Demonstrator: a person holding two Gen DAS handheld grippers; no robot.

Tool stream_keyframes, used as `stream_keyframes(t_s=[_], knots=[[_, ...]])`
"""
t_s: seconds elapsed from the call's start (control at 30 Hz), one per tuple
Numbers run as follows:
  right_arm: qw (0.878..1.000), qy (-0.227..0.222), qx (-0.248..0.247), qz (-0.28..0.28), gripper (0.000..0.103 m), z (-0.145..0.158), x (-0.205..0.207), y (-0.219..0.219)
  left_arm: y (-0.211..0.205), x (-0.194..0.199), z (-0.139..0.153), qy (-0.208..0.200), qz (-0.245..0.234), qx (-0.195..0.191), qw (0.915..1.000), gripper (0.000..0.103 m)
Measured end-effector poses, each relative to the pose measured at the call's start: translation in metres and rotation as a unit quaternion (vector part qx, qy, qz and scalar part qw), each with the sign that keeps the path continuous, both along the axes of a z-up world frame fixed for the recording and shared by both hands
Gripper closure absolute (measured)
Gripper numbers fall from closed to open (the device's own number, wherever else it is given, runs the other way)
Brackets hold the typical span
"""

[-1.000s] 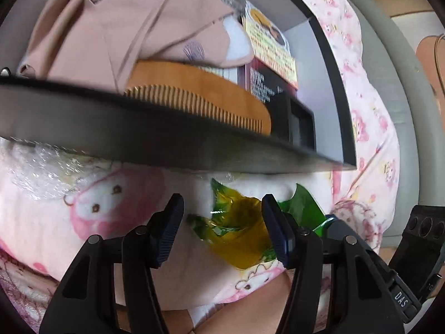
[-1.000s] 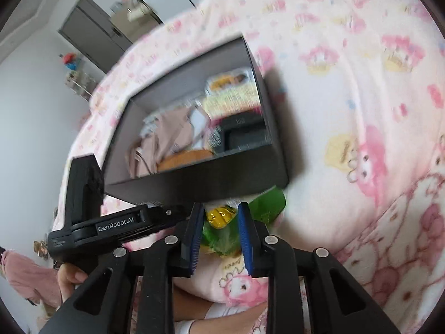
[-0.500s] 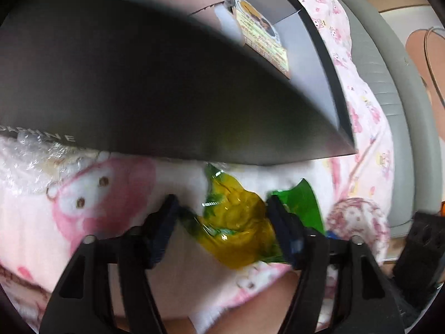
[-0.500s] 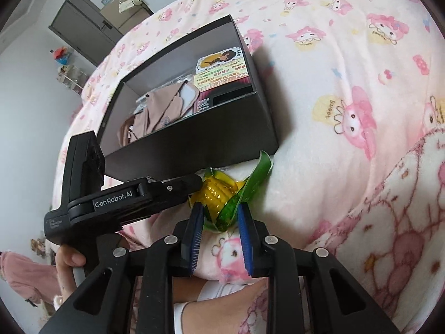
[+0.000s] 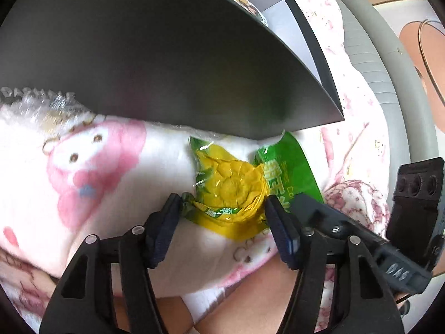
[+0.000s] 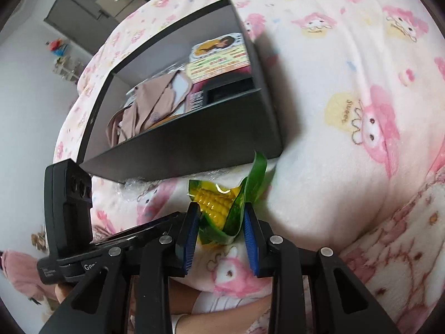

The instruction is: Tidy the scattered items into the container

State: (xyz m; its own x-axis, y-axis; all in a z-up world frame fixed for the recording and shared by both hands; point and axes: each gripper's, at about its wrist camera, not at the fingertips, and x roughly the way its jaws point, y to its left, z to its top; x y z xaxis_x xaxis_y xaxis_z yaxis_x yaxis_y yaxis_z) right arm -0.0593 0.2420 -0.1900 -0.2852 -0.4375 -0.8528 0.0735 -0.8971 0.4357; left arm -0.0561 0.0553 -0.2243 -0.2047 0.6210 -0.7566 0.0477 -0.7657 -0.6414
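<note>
A corn cob in a green and yellow packet lies on the pink cartoon blanket, just in front of the black box. My left gripper is closing on it. Both pads touch the wrapper's sides. In the right wrist view the same packet sits between the tips of my right gripper, whose jaws are opening around its green flap. The left gripper's body reaches in from the left. The box stands open-topped behind.
Inside the box lie a beige cloth, a printed snack card and a small black carton. Bubble wrap pokes out under the box's near wall. A grey padded edge runs along the right. A person's bare limb is below.
The left gripper has dropped lower and closer to the packet, so the box wall now hides the contents. Its jaws widened, then narrowed onto the wrapper. The right jaws have spread apart.
</note>
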Motion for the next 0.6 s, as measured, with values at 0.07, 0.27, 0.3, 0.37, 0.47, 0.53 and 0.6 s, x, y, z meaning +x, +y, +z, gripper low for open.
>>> stream_keyframes(t_s=[0.07, 0.27, 0.3, 0.37, 0.47, 0.53, 0.6], knots=[[1.000, 0.008, 0.012, 0.013, 0.076, 0.000, 0.002, -0.006, -0.003, 0.009, 0.005, 0.001, 0.005, -0.006, 1.0000, 0.043], [0.999, 0.006, -0.041, 0.032, 0.078, 0.003, 0.002, -0.010, -0.025, 0.037, 0.024, 0.010, 0.024, -0.014, 0.9996, 0.050], [0.998, 0.004, -0.061, 0.031, 0.078, 0.004, 0.003, -0.010, -0.030, 0.040, 0.028, 0.015, 0.030, -0.012, 0.9994, 0.050], [0.996, 0.012, -0.076, 0.034, 0.078, 0.008, 0.006, -0.008, -0.041, 0.048, 0.033, 0.022, 0.041, 0.001, 0.9989, 0.050], [0.995, 0.021, -0.088, 0.029, 0.078, 0.014, 0.010, -0.002, -0.054, 0.050, 0.037, 0.026, 0.042, 0.004, 0.9988, 0.057], [0.997, 0.017, -0.072, 0.031, 0.078, 0.012, 0.012, -0.005, -0.052, 0.040, 0.037, 0.025, 0.046, 0.004, 0.9986, 0.057], [0.999, 0.011, -0.036, 0.033, 0.078, 0.007, 0.014, -0.014, -0.049, 0.041, 0.037, 0.018, 0.050, -0.010, 0.9985, 0.057]])
